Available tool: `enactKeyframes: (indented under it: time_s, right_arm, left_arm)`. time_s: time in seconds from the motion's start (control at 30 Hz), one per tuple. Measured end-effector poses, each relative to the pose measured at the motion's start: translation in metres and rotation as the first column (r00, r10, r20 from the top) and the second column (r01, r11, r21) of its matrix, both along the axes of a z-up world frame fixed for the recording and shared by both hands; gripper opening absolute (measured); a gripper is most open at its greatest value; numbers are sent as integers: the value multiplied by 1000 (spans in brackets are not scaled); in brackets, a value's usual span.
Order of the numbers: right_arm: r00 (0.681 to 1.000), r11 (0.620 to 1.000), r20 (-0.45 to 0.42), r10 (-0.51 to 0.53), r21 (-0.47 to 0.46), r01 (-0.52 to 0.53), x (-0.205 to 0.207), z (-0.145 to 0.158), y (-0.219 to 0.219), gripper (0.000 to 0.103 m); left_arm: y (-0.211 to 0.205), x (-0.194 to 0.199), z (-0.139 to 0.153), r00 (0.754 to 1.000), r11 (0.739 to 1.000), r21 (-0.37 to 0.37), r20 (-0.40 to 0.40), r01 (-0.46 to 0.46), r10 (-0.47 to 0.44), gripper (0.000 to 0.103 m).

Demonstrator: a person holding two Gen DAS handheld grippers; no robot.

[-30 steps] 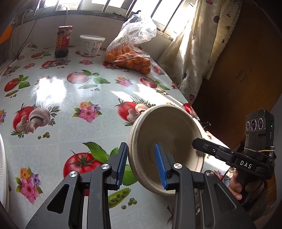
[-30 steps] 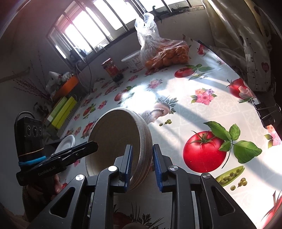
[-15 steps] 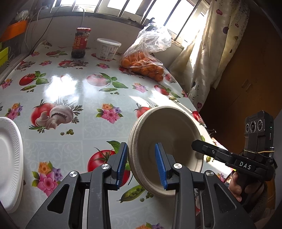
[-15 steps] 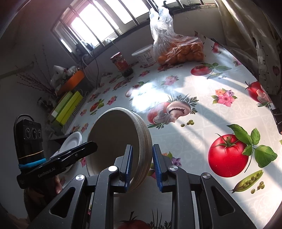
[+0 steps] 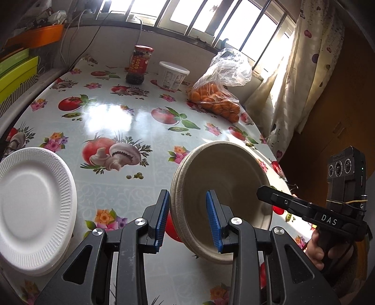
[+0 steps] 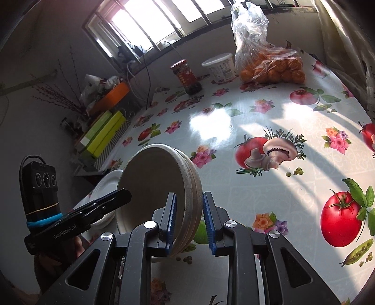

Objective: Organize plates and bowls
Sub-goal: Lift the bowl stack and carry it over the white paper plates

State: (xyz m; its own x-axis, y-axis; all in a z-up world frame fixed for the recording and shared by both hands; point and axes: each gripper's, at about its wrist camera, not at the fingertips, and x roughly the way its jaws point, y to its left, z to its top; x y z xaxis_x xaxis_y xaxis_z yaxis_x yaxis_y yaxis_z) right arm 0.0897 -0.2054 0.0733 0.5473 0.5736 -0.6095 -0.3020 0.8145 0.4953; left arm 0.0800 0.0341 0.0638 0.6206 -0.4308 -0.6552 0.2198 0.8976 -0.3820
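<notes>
I am holding a nested stack of beige bowls on edge above the table, the left gripper and right gripper each pinching opposite rims, probably so they stay together. White plates are sitting at the table's near left edge; the jar, tub and bag of oranges are lining the far edge, well clear.

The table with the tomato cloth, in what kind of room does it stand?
Most likely a home kitchen or dining corner. The table wears a printed oilcloth and carries a sauce jar, a white tub and a bag of oranges, beside a barred window with a curtain.
</notes>
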Motion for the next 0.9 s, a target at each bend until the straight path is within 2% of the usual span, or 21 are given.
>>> enactKeyframes:
  time_s: [0.37, 0.9]
  right_arm:
    - [996, 996, 12, 86, 7, -86, 10, 9, 43, 23]
    - [976, 976, 21, 216, 15, -216, 25, 19, 110, 23]
  left_arm:
    - [39, -11, 8, 996, 996, 12, 9, -94, 94, 33]
    - [96, -25, 18, 974, 973, 35, 24, -227, 226, 33]
